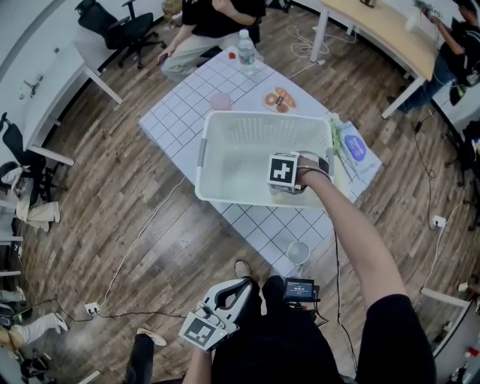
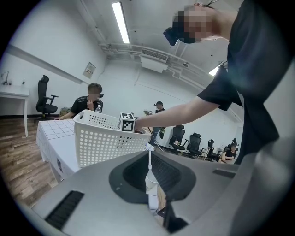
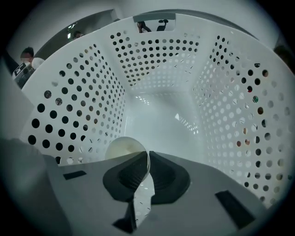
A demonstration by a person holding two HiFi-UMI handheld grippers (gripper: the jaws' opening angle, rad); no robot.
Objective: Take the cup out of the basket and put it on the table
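Observation:
A white perforated basket point(image 1: 206, 150) stands on the table with the white gridded cloth point(image 1: 180, 112). My right gripper point(image 1: 289, 180) reaches steeply down into its near right corner. In the right gripper view a pale cup point(image 3: 122, 148) lies against the basket's left wall point(image 3: 69, 110), mouth towards the camera. The right gripper point(image 3: 147, 160) is shut on the cup's rim wall. In the head view the gripper hides the cup. My left gripper point(image 1: 238, 291) hangs low by my body, off the table, jaws together and empty. The left gripper point(image 2: 148, 159) looks towards the basket point(image 2: 106, 138).
On the table's near corner stands another cup point(image 1: 298, 252). Beyond the basket are a pink cup point(image 1: 220, 101), a plate of pastries point(image 1: 280, 100) and a water bottle point(image 1: 246, 51). A blue-and-white packet point(image 1: 352, 148) lies right of the basket. A person point(image 1: 214, 22) sits at the far side.

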